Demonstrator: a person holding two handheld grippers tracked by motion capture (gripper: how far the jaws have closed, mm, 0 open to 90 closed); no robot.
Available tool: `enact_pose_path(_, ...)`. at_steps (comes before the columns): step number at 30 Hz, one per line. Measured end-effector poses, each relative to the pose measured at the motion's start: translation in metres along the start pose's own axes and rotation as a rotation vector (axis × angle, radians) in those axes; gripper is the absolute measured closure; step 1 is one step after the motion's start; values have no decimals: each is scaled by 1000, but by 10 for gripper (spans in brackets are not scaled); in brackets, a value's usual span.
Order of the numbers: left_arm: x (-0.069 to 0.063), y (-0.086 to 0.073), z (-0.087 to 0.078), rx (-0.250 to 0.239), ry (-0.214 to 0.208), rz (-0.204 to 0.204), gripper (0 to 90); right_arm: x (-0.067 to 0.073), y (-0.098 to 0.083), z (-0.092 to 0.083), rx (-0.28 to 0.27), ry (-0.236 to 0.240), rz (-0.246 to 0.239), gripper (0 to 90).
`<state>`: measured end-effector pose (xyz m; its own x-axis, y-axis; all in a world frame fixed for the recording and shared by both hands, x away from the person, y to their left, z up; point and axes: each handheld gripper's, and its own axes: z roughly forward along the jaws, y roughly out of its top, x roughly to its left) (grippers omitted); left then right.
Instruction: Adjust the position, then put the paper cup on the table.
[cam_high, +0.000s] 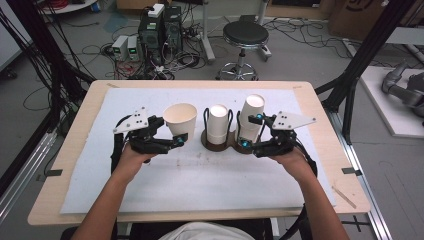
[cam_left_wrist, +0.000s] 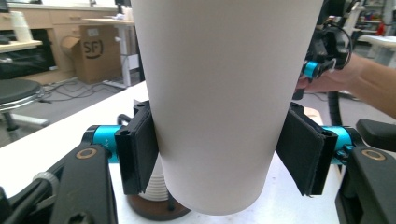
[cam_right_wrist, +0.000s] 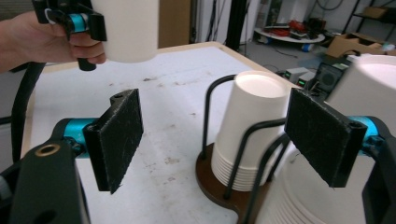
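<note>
My left gripper (cam_high: 172, 134) (cam_left_wrist: 224, 158) is shut on an upright white paper cup (cam_high: 180, 116) (cam_left_wrist: 224, 93), gripping its lower wall and holding it above the mat, left of the holder. A brown cup holder (cam_high: 216, 145) (cam_right_wrist: 219, 186) with black wire loops carries two stacks of upside-down cups: the middle stack (cam_high: 218, 122) (cam_right_wrist: 250, 126) and the right stack (cam_high: 252, 112) (cam_right_wrist: 369, 88). My right gripper (cam_high: 251, 131) (cam_right_wrist: 219, 137) stands open at the right stack, its pads pressing on nothing. In the right gripper view the held cup (cam_right_wrist: 123, 28) hangs at the top left.
A white mat (cam_high: 200, 180) covers the wooden table (cam_high: 320, 100). Beyond the far edge are a black stool (cam_high: 245, 35), computer boxes (cam_high: 160, 27) and loose cables on the floor. Black frame posts (cam_high: 367, 50) stand at both sides.
</note>
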<state>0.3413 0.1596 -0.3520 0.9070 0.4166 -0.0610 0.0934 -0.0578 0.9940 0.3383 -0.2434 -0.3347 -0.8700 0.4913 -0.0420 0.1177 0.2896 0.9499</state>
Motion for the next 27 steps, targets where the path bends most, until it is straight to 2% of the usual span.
enact_pose_path(5, 5, -1, -10, -7, 39, -14, 344, -7, -2, -8, -6, -31, 21, 198)
enact_pose_path(15, 10, -1, -14, -16, 79, -13, 342, -10, -6, -13, -9, -37, 35, 198)
enact_pose_path(22, 18, -3, -20, -34, 111, -25, 342, -12, -9, -18, -5, -26, 43, 199)
enact_pose_path(27, 22, -6, -24, -44, 145, -8, 343, -15, -15, -21, 8, -27, 52, 199)
